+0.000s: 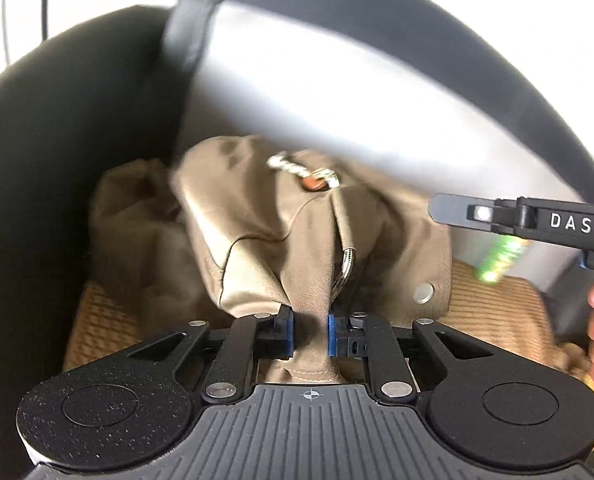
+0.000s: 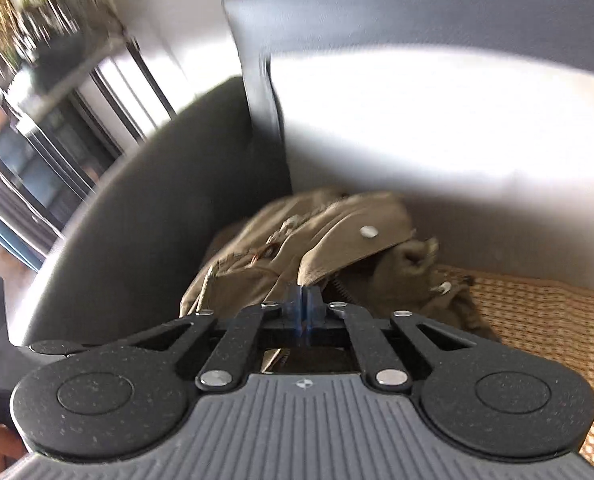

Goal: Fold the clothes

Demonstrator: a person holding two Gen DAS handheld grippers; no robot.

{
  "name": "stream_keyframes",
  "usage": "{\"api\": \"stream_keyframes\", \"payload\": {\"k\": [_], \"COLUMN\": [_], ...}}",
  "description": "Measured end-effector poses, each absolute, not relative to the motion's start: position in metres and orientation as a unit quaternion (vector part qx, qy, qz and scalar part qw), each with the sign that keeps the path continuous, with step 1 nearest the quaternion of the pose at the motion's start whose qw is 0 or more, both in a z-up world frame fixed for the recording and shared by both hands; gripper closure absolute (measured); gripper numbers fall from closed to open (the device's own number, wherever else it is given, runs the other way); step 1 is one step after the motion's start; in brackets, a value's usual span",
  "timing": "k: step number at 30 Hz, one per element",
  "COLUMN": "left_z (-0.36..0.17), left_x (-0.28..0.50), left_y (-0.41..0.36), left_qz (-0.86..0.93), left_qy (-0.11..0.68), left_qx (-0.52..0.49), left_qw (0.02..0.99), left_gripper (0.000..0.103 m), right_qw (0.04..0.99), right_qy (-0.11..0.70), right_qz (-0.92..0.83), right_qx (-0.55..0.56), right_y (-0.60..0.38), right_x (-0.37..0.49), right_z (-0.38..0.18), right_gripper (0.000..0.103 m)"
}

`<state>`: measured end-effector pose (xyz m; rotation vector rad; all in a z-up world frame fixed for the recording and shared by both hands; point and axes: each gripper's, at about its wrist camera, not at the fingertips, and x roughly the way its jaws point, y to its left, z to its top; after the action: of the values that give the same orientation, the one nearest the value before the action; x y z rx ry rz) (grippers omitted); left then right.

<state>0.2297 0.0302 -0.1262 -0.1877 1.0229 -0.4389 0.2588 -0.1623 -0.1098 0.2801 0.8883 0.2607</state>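
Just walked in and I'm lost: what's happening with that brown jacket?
A person is working on a khaki jacket with a hand-held gripper in each hand. The left hand-held gripper is clamped on a fold of its fabric. The right hand-held gripper has its fingers pressed together at the jacket's edge; whether it holds cloth is unclear. The jacket lies bunched on a woven seat cushion, not yet folded.

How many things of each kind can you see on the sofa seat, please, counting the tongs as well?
Khaki jacket: 1
Woven mat under it: 1
Tongs: 2, the left tongs pinching a fold of the jacket, the right tongs closed at its edge
Total: 4
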Motion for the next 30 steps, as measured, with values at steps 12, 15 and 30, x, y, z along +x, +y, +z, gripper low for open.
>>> {"api": "stream_keyframes", "payload": {"k": [12,15,30], "left_z": [-0.094,-0.079,-0.042], "left_x": [0.101,0.087,0.087], "left_y": [-0.037,-0.037,-0.003], "left_qz": [-0.176,-0.169,-0.17], "left_qy": [0.506,0.505,0.496], "left_qx": [-0.058,-0.059,-0.03], "left_qw": [0.842,0.845,0.851], "left_gripper": [0.093,0.093,0.092], "right_qw": [0.901,0.88,0.702], "right_qy": [0.373,0.401,0.428], "right_qz": [0.142,0.135,0.142], "right_qx": [0.169,0.216,0.552], "right_y": [-0.28,-0.285,-0.254], "right_x": [0.081,0.058,0.059], "right_z": [-0.047,-0.081,-0.196], "right_gripper": [0.094,0.022,0.025]}}
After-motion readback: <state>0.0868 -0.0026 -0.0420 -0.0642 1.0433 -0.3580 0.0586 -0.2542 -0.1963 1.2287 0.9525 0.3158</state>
